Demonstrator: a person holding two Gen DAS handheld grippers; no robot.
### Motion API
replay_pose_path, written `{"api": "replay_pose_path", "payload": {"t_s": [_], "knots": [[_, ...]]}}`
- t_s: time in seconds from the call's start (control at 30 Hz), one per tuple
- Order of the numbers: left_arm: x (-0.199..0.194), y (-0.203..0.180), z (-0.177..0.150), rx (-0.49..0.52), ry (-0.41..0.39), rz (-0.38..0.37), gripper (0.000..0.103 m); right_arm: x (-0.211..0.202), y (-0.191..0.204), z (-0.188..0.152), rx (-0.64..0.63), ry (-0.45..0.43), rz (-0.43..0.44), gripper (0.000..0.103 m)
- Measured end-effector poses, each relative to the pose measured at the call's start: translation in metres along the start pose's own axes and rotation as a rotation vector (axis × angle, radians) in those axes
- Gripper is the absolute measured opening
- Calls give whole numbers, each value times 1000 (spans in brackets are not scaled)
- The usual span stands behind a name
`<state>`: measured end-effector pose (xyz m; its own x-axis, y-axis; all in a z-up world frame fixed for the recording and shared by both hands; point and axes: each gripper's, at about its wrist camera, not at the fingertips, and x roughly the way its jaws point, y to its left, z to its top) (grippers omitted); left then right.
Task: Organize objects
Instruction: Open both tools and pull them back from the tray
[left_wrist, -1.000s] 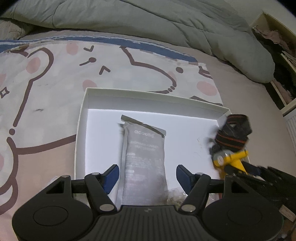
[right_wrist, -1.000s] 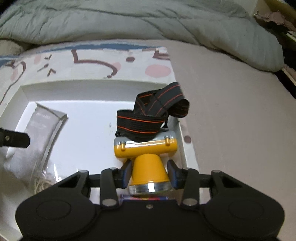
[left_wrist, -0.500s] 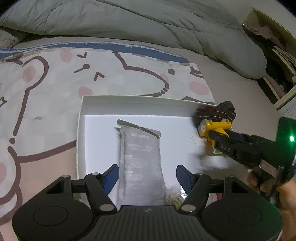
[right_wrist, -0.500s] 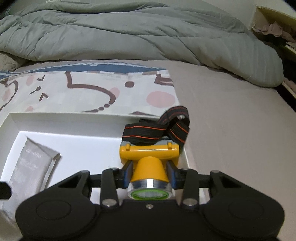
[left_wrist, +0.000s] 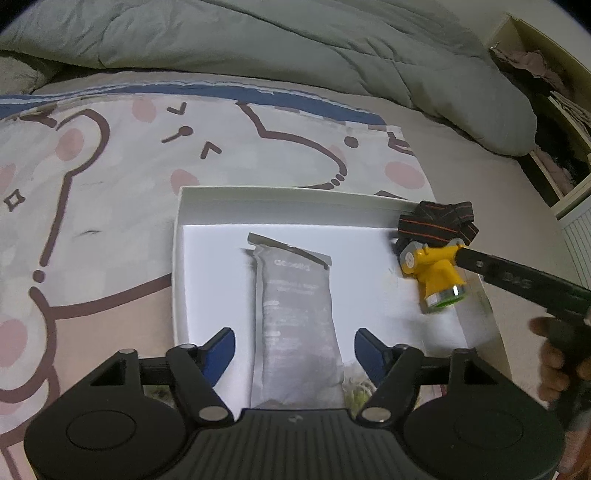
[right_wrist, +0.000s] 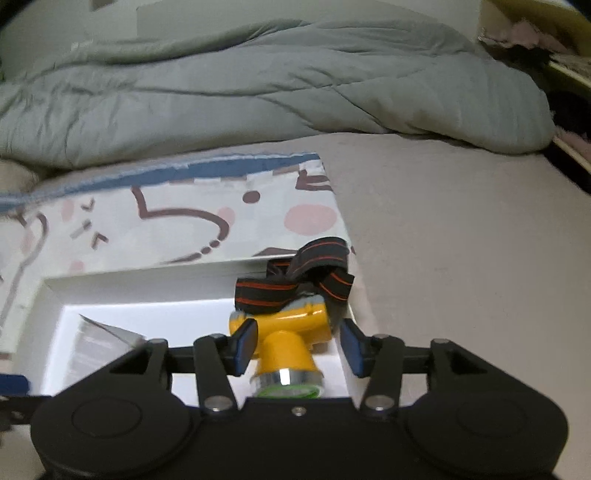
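A yellow headlamp (right_wrist: 286, 343) with a black and orange strap (right_wrist: 295, 280) lies in the far right corner of a white shallow box (right_wrist: 147, 284). My right gripper (right_wrist: 297, 343) is open, its fingers on either side of the lamp and apart from it. The headlamp also shows in the left wrist view (left_wrist: 434, 273) at the right side of the box (left_wrist: 177, 280). A grey foil pouch (left_wrist: 295, 317) lies in the middle of the box. My left gripper (left_wrist: 294, 352) is open and empty, above the near end of the pouch.
The box sits on a cartoon-print sheet (left_wrist: 110, 155) on a bed. A grey duvet (left_wrist: 295, 55) is bunched along the far side. A small clear bag (left_wrist: 360, 391) lies by the pouch's near end. Shelves (left_wrist: 554, 129) stand at the far right.
My right gripper carried the headlamp to the box's far right corner, then opened and let go of it. My left gripper stayed open over the pouch.
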<state>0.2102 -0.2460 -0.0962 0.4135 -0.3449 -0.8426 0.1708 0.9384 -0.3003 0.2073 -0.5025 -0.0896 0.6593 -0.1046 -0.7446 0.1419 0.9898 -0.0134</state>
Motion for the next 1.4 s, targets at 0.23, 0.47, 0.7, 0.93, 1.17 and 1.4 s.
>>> {"api": "replay_pose_path", "payload": {"t_s": [0.23,0.47,0.7,0.93,1.17,1.4], "knots": [[-31,-1,-5,23,-41,17,84,-42,12,-11,8,42,17,60],[-65,-3,-17,73,-76,31,94,-89,28,-28,-20,16,6,76],[-98,0,-32,122,-102,48,101,-132,42,-38,-11,7,-4,86],[-127,6,-44,164,-125,74,103,-159,50,-51,28,10,-12,93],[-142,14,-57,209,-139,98,103,-182,56,-67,35,-23,-25,100],[-144,26,-62,206,-150,107,103,-192,58,-81,46,-46,-58,103]]}}
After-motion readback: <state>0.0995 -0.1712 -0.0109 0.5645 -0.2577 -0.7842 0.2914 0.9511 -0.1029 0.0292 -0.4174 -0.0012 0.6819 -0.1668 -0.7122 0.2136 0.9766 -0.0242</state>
